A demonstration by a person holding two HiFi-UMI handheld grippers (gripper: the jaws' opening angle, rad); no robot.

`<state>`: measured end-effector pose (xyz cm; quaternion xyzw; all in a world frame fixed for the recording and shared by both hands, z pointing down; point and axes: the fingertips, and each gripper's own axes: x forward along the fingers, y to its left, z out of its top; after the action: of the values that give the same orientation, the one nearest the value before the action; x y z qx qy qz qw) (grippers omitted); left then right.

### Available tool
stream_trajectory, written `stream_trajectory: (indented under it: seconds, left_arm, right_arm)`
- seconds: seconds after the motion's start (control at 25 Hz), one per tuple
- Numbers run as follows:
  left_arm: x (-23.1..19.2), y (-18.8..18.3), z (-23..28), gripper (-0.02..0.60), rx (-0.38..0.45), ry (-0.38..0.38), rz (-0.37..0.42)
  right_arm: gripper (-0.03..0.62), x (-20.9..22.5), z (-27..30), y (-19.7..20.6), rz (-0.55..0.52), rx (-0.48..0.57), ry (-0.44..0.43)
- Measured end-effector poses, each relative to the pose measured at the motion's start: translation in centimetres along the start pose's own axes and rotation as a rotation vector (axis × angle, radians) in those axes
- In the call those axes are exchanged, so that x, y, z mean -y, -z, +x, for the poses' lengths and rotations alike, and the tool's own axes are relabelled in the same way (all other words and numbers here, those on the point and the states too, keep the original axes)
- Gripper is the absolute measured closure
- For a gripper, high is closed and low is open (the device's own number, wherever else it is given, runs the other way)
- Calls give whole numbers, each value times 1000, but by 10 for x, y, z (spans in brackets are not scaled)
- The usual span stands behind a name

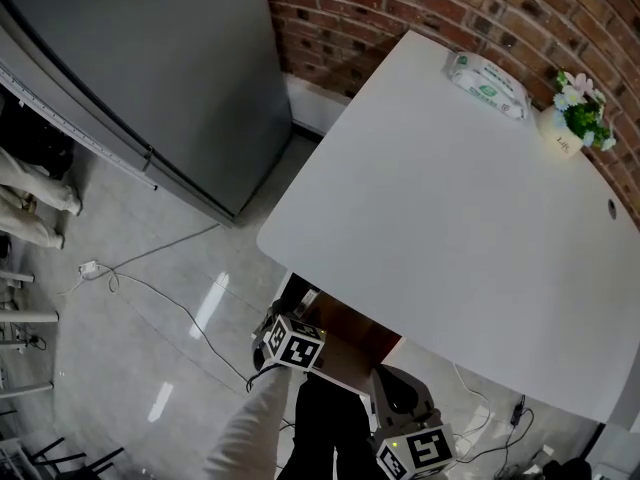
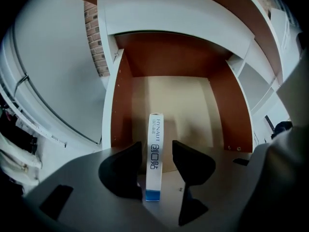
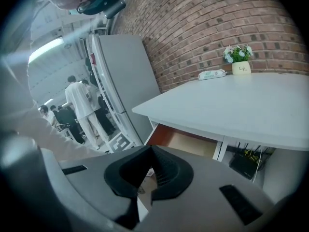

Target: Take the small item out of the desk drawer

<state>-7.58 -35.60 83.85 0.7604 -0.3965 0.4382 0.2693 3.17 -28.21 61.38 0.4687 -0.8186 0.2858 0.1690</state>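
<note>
The left claw is open astride the slim white box in the open drawer; one jaw perhaps touches it. The grasp is in hand: next it should close and lift out. The right claw is closed and empty.

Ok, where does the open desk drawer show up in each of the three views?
Head view: bottom centre, the brown drawer sticks out from under the desk's near edge.
Left gripper view: the drawer fills the middle, with a white box standing between the open jaws.
Right gripper view: just below centre, the drawer opens under the desk.
Shared landmark: the brick wall.
</note>
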Motion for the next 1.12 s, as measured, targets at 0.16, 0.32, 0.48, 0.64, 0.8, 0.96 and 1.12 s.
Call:
stream_trajectory:
  seconds: [0.16,0.32,0.48,0.64,0.8,0.96,1.12]
  left_arm:
    - [-2,18,17,401,-60,-13,-13]
    - [-4,20,19,481,-75,-19,-4]
    - [-4,17,10,489,-56,-16,1]
    - [0,0,-13,491,4,-25,3]
    - [5,-9,-43,492,60,-41,-11]
    - [11,-18,-81,492,119,-52,-29]
    - [15,-30,-121,492,191,-65,-57]
  right_arm:
    - [568,3,1,4,5,-12,13]
    - [568,3,1,7,8,-17,11]
    - [568,-1,-1,7,3,-19,3]
    - [568,2,-5,5,-10,8,8]
    - [568,-3,-9,-5,-19,39,0]
    - [568,-11,-18,-18,-26,68,-6]
    - [568,-20,-28,-35,-47,104,-14]
